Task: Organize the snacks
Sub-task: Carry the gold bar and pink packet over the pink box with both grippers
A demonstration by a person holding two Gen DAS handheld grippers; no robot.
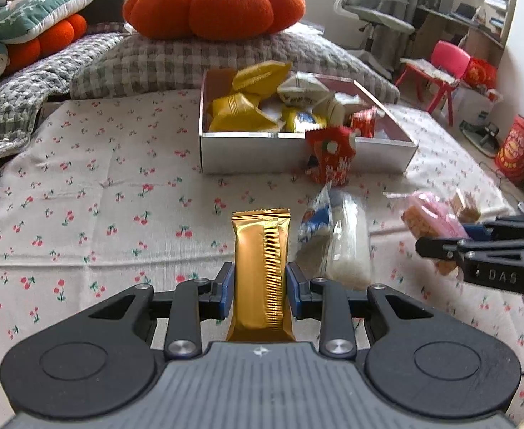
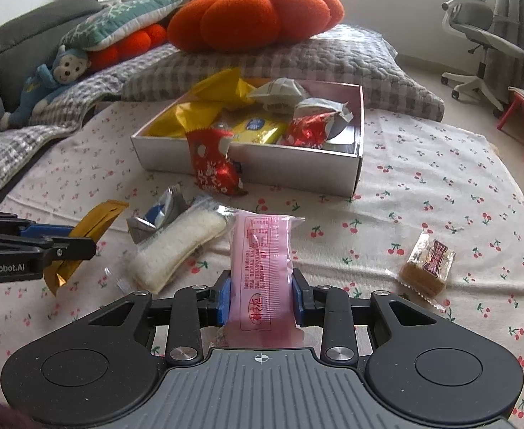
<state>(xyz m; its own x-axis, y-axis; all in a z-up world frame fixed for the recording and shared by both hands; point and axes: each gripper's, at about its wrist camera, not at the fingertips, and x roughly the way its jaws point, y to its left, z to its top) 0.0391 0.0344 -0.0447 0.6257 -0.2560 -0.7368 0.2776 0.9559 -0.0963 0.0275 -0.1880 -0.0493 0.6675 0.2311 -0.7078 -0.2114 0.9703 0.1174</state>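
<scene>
My left gripper (image 1: 260,279) is shut on a gold snack bar (image 1: 261,264), held above the cherry-print cloth; it also shows in the right wrist view (image 2: 83,239). My right gripper (image 2: 261,291) is shut on a pink snack packet (image 2: 262,268), seen at the right of the left wrist view (image 1: 437,221). A silver box (image 1: 297,157) (image 2: 297,164) holds several yellow, white and red packets. A red packet (image 1: 331,159) (image 2: 213,164) leans on the box's front wall.
On the cloth lie a white rice cracker packet (image 2: 176,246) (image 1: 346,246), a blue-and-silver packet (image 2: 154,214) (image 1: 314,218) and a brown cake packet (image 2: 428,262). Pumpkin cushion (image 2: 255,14) and checked pillows lie behind the box. An office chair (image 2: 483,35) stands far right.
</scene>
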